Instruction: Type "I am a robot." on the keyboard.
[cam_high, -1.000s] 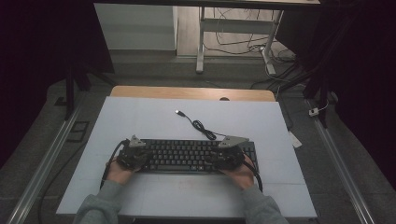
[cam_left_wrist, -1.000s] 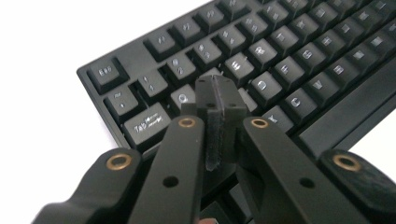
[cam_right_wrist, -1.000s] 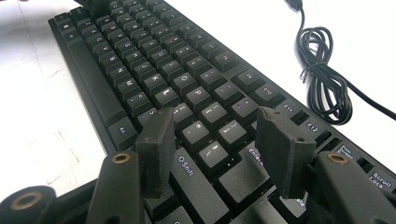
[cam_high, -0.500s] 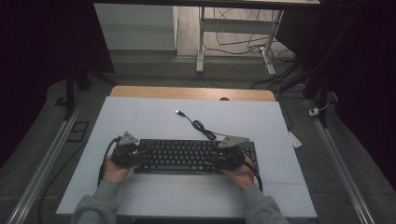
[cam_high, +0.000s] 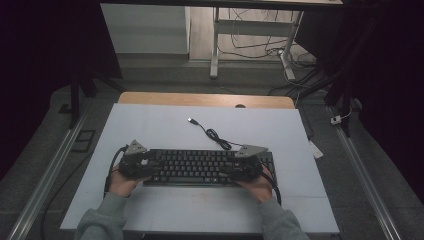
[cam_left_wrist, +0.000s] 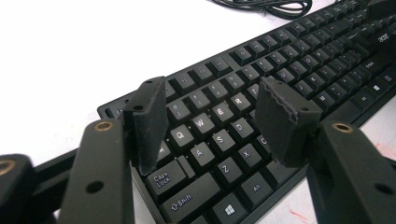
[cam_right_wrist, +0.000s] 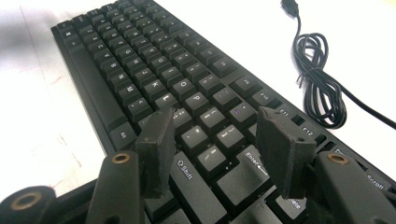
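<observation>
Black rectangular keyboard (cam_high: 210, 167) is lying left-right; left gripper (cam_left_wrist: 212, 121), jaws just opening, and right gripper (cam_right_wrist: 215, 144), jaws wide, are hovering over opposite ends.

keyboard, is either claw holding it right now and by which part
Nothing is held. Both claws, left and right, stand open above the keyboard keys.

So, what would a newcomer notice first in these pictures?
A black keyboard lies near the front edge of the white table. The left gripper and right gripper hover over its two ends with open fingers; the left ones have just been opening, with nothing between them. Behind it lies its coiled cable.
</observation>
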